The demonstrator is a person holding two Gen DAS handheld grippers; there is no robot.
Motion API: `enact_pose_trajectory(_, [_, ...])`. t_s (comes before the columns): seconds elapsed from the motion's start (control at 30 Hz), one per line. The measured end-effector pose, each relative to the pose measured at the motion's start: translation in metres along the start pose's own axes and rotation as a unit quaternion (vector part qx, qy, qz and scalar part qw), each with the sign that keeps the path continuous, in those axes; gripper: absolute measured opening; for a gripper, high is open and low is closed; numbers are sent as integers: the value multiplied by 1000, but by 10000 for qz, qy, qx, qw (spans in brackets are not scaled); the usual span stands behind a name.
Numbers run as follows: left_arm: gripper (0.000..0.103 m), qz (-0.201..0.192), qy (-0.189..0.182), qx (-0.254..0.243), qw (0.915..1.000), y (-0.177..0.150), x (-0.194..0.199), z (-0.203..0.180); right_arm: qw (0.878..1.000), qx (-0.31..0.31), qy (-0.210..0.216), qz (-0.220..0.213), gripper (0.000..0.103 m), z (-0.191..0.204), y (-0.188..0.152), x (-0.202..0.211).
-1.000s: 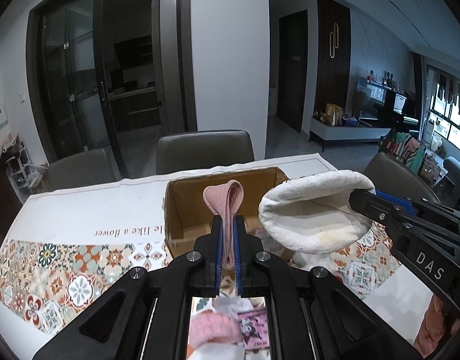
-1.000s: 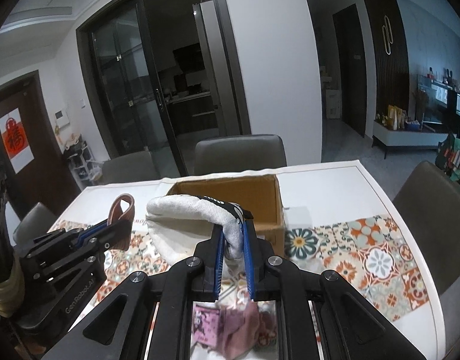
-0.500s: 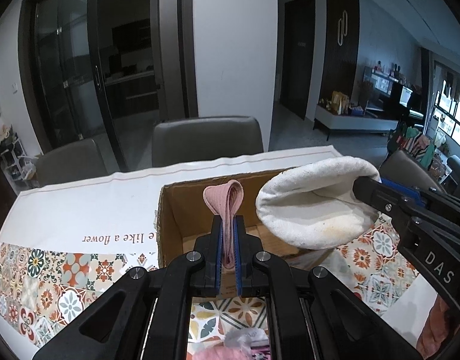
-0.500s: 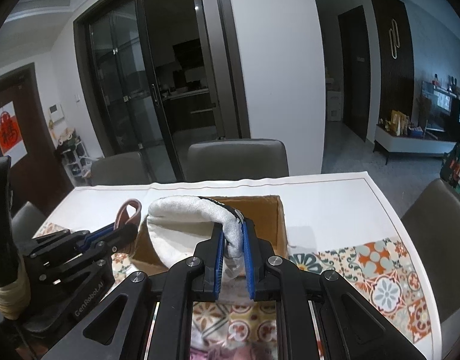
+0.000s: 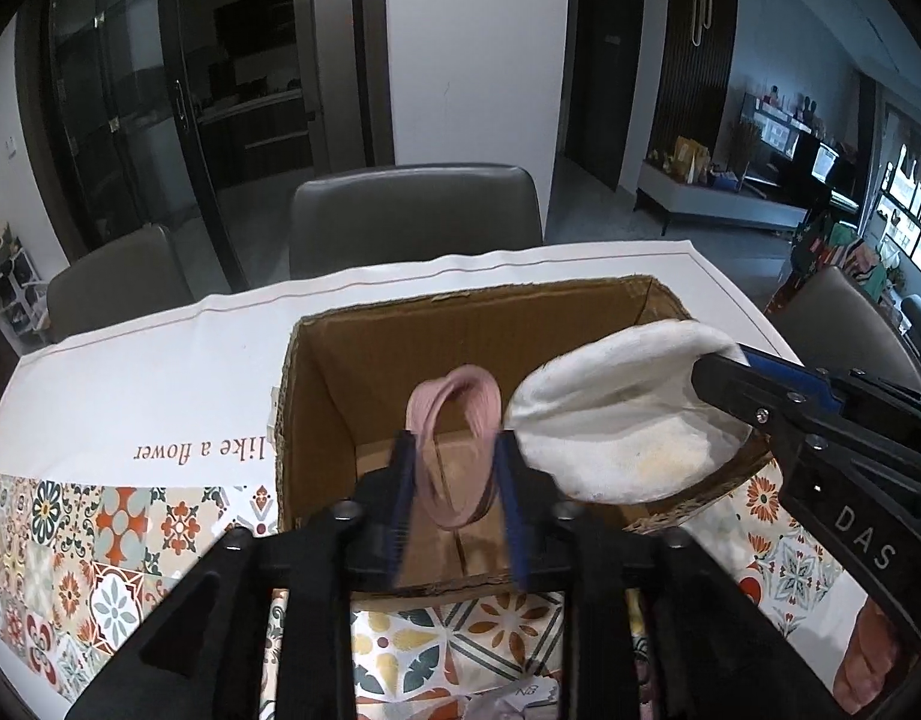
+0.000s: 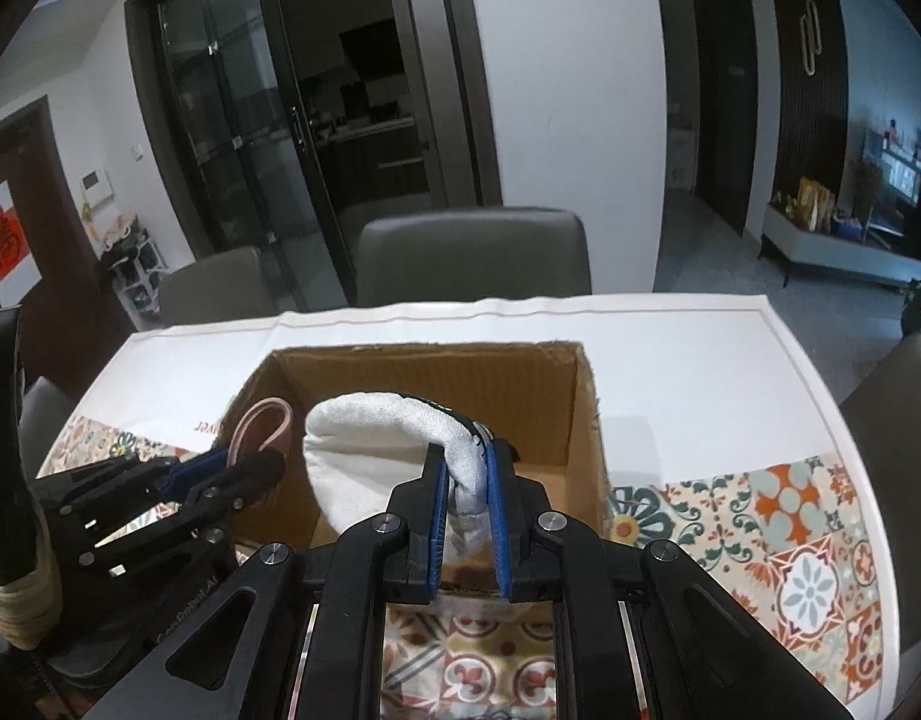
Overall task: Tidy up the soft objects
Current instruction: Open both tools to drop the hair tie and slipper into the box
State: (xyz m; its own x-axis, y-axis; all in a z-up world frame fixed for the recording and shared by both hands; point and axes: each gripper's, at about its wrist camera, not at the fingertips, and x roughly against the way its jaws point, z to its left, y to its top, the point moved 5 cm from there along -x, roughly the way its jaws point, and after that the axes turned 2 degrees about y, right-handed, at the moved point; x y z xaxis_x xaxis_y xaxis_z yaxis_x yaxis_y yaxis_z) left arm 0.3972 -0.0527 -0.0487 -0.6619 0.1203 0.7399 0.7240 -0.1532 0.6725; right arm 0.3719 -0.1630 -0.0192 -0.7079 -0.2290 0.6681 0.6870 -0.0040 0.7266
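An open cardboard box (image 5: 316, 396) (image 6: 586, 414) stands on the table. My left gripper (image 5: 454, 450) is over the box with its jaws spread apart; a pink sock (image 5: 460, 414) sits loosely between them. It also shows in the right wrist view (image 6: 262, 426). My right gripper (image 6: 465, 468) is shut on a white sock (image 6: 376, 450), which hangs over the box. The white sock (image 5: 616, 420) and the right gripper's body (image 5: 820, 450) show at the right of the left wrist view.
The table has a white cloth with patterned tiles (image 6: 790, 534). Grey chairs (image 5: 412, 210) stand behind the table and another (image 5: 850, 324) at the right. More soft items (image 5: 868, 666) lie near the front edge.
Both grippers moved forward over the box. My left gripper's jaws have opened, loosening the pink sock. The right gripper still holds the white sock.
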Motion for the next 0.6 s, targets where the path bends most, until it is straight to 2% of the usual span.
enact_pose_trajectory(0.03, [35, 16, -2, 15, 10000, 0, -1, 1, 10000, 9, -10, 43, 17, 0, 0, -3])
enact_pose_trajectory(0.07, [38, 33, -4, 27, 10000, -1, -1, 1, 10000, 20, -1, 70, 22, 0, -1, -6])
enact_pose_trajectory(0.1, [43, 40, 1, 33, 10000, -1, -1, 1, 9999, 7, 27, 97, 33, -1, -1, -8])
enact_pose_trajectory(0.17, [48, 36, 12, 24, 10000, -1, 0, 2, 9999, -34, 30, 102, 45, -1, 1, -11])
enact_pose_trajectory(0.33, [60, 4, 52, -54, 10000, -3, 8, 2, 9999, -93, -89, 67, 46, -4, 1, -6])
enact_pose_trajectory(0.4, [60, -22, 39, -85, 10000, -5, 14, 2, 9998, -151, -139, 61, 46, -6, -1, -1])
enact_pose_trajectory(0.5, [68, -102, 34, -51, 9999, -8, 28, 1, 9995, -263, -140, 66, 46, -9, -4, 8])
enact_pose_trajectory(0.6, [71, -228, 7, -34, 9997, -11, 45, 0, 9993, -347, -132, 56, 46, -8, -8, 19])
